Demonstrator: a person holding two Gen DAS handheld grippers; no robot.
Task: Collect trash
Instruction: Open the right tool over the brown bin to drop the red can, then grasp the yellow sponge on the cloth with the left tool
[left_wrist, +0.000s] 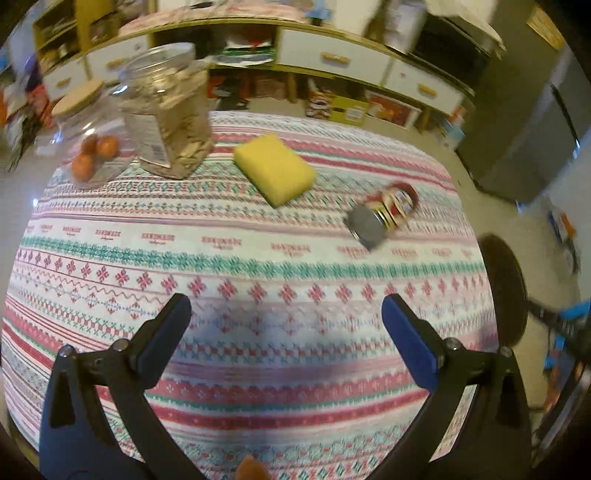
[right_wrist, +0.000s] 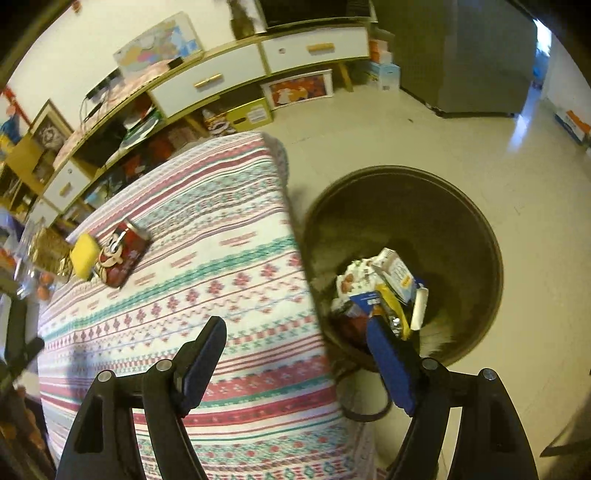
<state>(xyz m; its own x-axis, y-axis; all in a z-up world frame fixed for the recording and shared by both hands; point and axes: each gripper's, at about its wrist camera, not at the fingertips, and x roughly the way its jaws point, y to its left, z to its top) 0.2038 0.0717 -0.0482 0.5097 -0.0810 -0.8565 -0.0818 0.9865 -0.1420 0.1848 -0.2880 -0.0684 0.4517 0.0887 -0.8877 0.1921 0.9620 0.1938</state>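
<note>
Left wrist: left tool spread, empty, over the worktop; ahead lie one can, one sponge, two jars. Right wrist: right tool spread, empty; one bin ahead-right with trash, same can ahead-left.

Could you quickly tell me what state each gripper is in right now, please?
Left gripper: open, nothing between its jaws, above the tablecloth.
Right gripper: open, holding nothing, at the table's edge beside the trash bin.
</note>
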